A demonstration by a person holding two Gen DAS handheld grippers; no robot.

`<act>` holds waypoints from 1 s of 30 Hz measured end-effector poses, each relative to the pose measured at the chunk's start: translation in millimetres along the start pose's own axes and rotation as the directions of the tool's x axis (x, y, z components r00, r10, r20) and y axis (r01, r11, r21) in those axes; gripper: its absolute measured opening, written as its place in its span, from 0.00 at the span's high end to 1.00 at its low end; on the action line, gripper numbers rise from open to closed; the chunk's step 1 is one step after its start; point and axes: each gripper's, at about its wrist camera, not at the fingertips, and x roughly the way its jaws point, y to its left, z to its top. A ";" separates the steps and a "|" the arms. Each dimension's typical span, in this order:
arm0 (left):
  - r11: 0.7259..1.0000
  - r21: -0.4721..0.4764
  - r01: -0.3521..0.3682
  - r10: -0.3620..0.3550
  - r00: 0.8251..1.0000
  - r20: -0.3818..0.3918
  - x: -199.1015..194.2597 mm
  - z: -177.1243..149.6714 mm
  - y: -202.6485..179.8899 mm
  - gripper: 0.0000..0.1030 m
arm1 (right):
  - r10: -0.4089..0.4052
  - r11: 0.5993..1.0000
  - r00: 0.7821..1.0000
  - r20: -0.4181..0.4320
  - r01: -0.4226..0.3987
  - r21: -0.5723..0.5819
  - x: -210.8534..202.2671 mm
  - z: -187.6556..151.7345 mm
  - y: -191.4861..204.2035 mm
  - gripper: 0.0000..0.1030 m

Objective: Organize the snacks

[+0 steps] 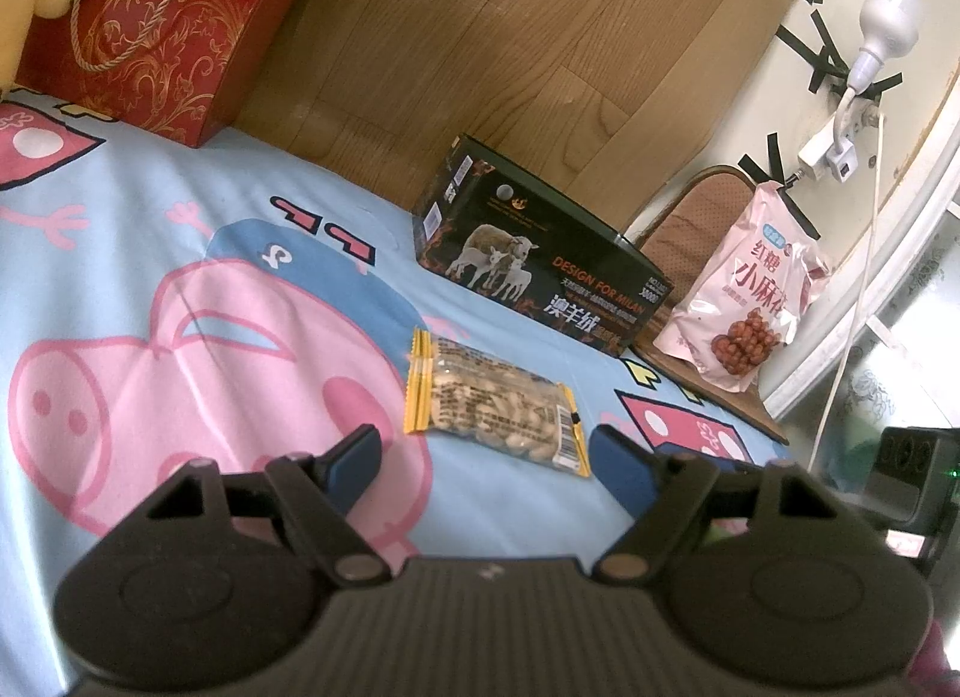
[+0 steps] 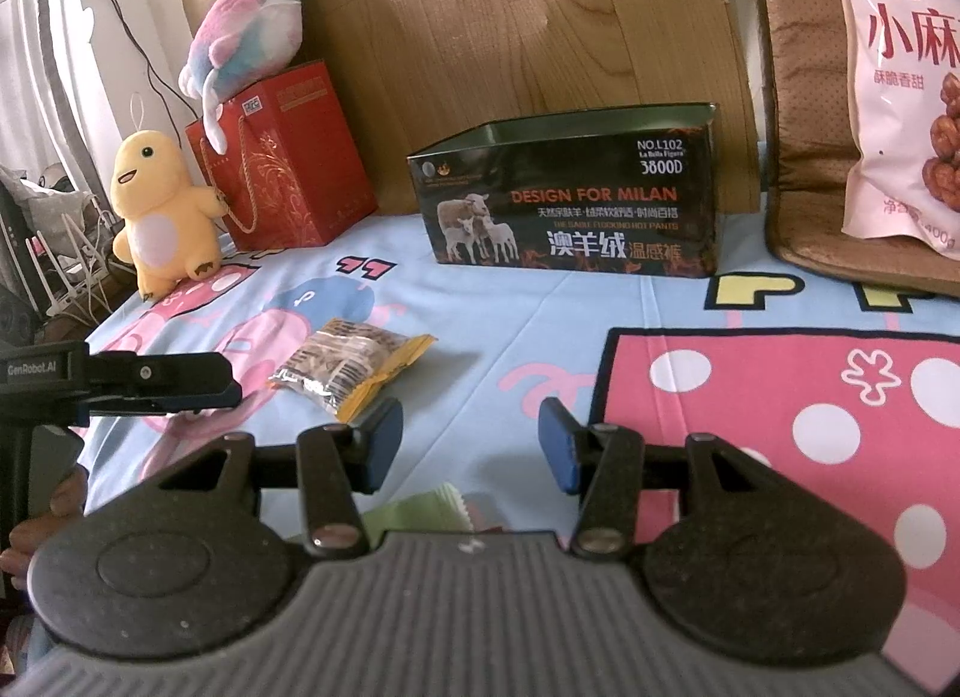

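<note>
A small clear-and-yellow packet of nuts point(image 1: 495, 400) lies on the blue cartoon sheet point(image 1: 180, 229); it also shows in the right wrist view point(image 2: 351, 370). My left gripper point(image 1: 486, 448) is open and empty, just short of the packet. My right gripper point(image 2: 471, 445) is open and empty, to the right of the packet. A green-and-white snack wrapper point(image 2: 432, 508) lies under it, partly hidden. An open dark box with sheep printed on it point(image 1: 540, 265) stands behind the packet, also in the right wrist view point(image 2: 570, 199). A pink snack bag point(image 1: 744, 301) leans at the right, also in the right wrist view point(image 2: 906, 72).
A red gift bag point(image 2: 288, 162) stands at the back left with a pastel plush point(image 2: 246, 30) on top and a yellow plush point(image 2: 162, 211) beside it. A wooden headboard point(image 1: 510, 36) backs the bed. A brown cushion point(image 2: 804, 96) props the pink bag. The left gripper point(image 2: 150, 382) shows in the right view.
</note>
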 end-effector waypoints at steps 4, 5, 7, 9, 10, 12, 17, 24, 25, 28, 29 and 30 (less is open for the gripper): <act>1.000 0.000 0.000 0.000 1.000 0.000 0.0 -0.1 0.0 0.24 | 0.000 1.000 1.000 0.000 0.000 0.000 -0.1 -0.1 0.2 0.49; 1.000 0.000 0.000 0.000 1.000 0.000 -0.1 -0.1 0.0 0.24 | -0.001 1.000 1.000 0.000 0.001 0.000 -0.1 -0.1 0.3 0.49; 1.000 0.000 0.000 0.000 1.000 0.000 -0.1 -0.1 0.0 0.24 | -0.001 1.000 1.000 0.000 0.001 -0.001 -0.2 0.0 0.3 0.49; 1.000 0.000 0.000 0.000 1.000 0.000 -0.1 -0.1 0.1 0.24 | -0.001 1.000 1.000 0.000 0.001 0.000 0.0 0.2 0.8 0.49; 1.000 -0.001 0.000 0.000 1.000 0.000 -0.1 -0.1 0.1 0.24 | -0.001 1.000 1.000 0.000 0.001 0.000 0.0 0.2 0.9 0.49; 1.000 -0.001 0.000 0.000 1.000 0.000 -0.1 -0.2 0.1 0.23 | -0.002 1.000 1.000 -0.001 0.002 -0.001 0.0 -0.1 0.9 0.49; 1.000 -0.001 0.001 -0.001 1.000 0.000 -0.2 -0.2 0.1 0.24 | -0.005 1.000 1.000 -0.003 0.004 -0.005 0.0 -0.9 0.4 0.49; 1.000 -0.002 0.002 -0.002 1.000 -0.001 -0.2 -0.3 0.0 0.24 | -0.005 1.000 1.000 -0.004 0.005 -0.005 0.1 -0.7 0.9 0.49; 1.000 -0.002 0.001 -0.001 1.000 -0.001 -0.2 -0.3 0.3 0.24 | -0.005 1.000 1.000 -0.004 0.005 -0.005 0.1 -0.6 1.0 0.49; 1.000 -0.002 0.003 -0.003 1.000 -0.001 -0.1 -0.3 0.4 0.23 | -0.006 1.000 1.000 -0.004 0.006 -0.005 0.1 -0.6 1.1 0.49; 1.000 -0.003 0.004 -0.004 1.000 -0.001 -0.1 -0.2 0.3 0.23 | -0.006 1.000 1.000 -0.004 0.005 -0.005 0.1 -0.6 1.0 0.49; 1.000 -0.003 0.005 -0.005 1.000 -0.001 -0.2 -0.2 -0.2 0.23 | -0.006 1.000 1.000 -0.004 0.006 -0.005 0.1 -0.6 1.1 0.49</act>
